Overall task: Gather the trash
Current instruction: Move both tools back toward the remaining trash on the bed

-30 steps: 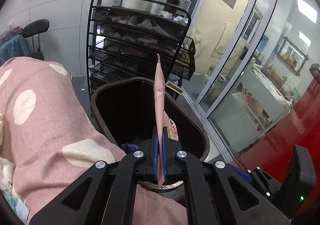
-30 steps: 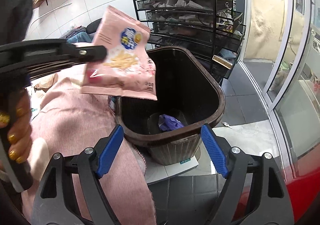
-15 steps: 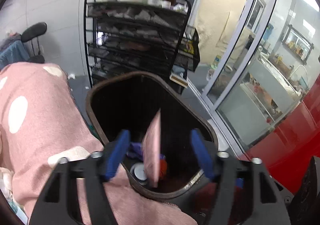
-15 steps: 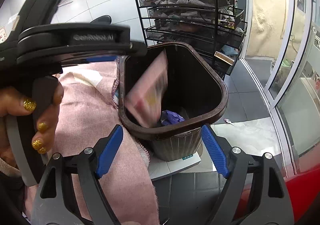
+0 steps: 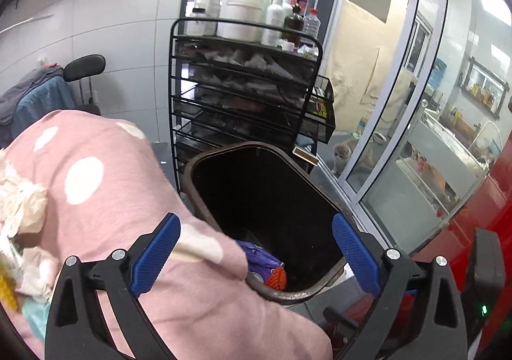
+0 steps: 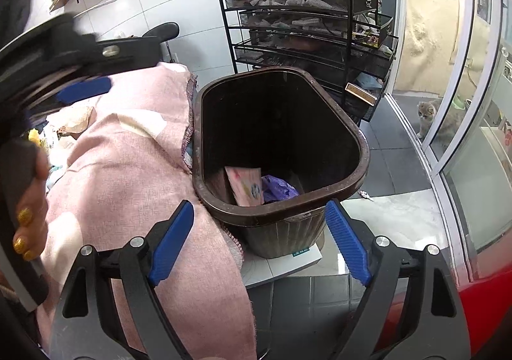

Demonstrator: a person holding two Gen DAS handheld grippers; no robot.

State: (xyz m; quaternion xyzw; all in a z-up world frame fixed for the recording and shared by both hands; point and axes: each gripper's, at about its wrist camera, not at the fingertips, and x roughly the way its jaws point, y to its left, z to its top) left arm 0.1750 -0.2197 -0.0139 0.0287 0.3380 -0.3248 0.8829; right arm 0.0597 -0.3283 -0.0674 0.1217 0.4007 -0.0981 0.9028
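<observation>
Left gripper (image 5: pixel 252 251) spread wide, jaws opening, nothing between the blue pads (image 5: pixel 155 254), poised over the near rim of the brown trash bin (image 5: pixel 224 152) and the pink spotted cloth (image 5: pixel 105 187). Seen again in the right wrist view at 10 o'clock, dark and blurred, blue pad showing, held by a hand (image 6: pixel 30 209) with gold-painted nails. Right gripper (image 6: pixel 259 241) also wide, jaws opening a little, empty, aimed down at the bin (image 6: pixel 361 148) from just in front of it. Inside the bin, at the bottom: pink snack packet (image 6: pixel 244 187) leaning toward the 9 o'clock wall, touching a purple wrapper (image 6: pixel 278 188) at its 3 o'clock side; in the left wrist view only the purple wrapper (image 5: pixel 259 259) and an orange piece (image 5: pixel 277 276) showing past the cloth's edge. Pink cloth draped over the surface at 9 o'clock of the bin, its frayed edge touching the bin's wall. More crumpled paper and wrappers (image 5: pixel 22 206) lying on the cloth at far 9 o'clock. Behind the bin at 12 o'clock, a black wire rack (image 6: pixel 304 27) with white bottles (image 5: pixel 243 14) on top. At 2 o'clock, a grey kitten (image 6: pixel 427 116) by the glass door (image 6: pixel 464 72). Red panel (image 5: pixel 473 216) at 4 o'clock.
</observation>
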